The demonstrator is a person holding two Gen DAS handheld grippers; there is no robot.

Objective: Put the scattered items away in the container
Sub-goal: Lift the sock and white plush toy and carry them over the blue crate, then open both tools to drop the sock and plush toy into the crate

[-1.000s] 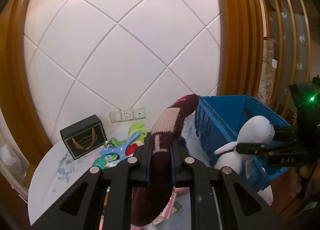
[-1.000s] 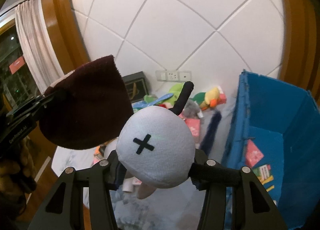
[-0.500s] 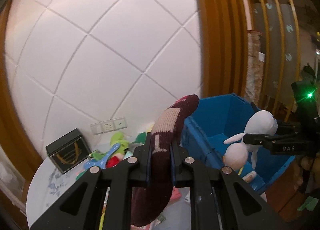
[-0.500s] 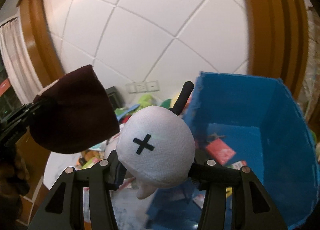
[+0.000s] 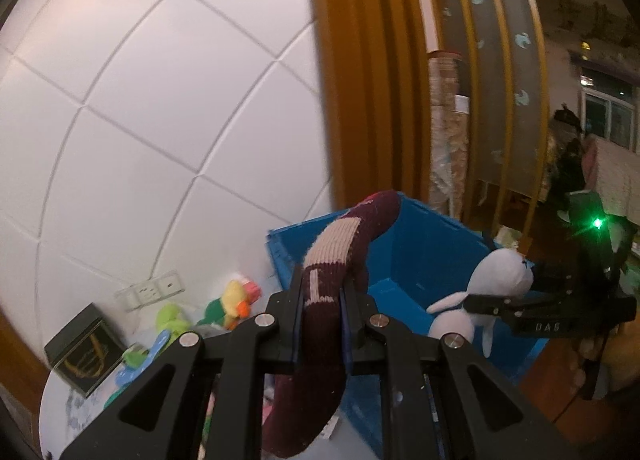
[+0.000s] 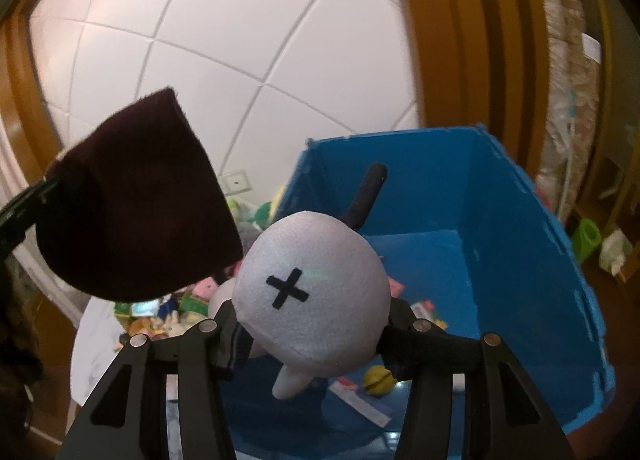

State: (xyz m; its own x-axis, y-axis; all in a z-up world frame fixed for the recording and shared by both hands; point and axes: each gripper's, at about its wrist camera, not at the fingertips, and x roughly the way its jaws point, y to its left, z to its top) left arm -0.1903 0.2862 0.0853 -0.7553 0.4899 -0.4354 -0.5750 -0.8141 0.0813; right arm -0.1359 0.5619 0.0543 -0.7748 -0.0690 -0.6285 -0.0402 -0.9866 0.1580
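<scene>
My left gripper (image 5: 322, 300) is shut on a maroon and beige knitted sock (image 5: 332, 256), which arches up between the fingers and hangs down below them. In the right wrist view the sock (image 6: 136, 212) fills the left side. My right gripper (image 6: 314, 324) is shut on a white plush rabbit (image 6: 312, 292) with a black cross on its round head. The left wrist view shows that rabbit (image 5: 492, 280) held over the open blue crate (image 5: 420, 260). The crate (image 6: 500, 220) lies right below and ahead of the rabbit, and the sock is at its left wall.
Left of the crate a round white table (image 5: 60, 400) carries a black gift box (image 5: 86, 348), green and yellow plush toys (image 5: 232, 300) and other small items. A yellow ball (image 6: 378, 378) and cards lie in the crate. A wooden pillar (image 5: 360, 80) stands behind.
Both grippers have swung to the right, away from the table and toward the blue crate, each keeping its grip. The rabbit now hangs over the crate's inside.
</scene>
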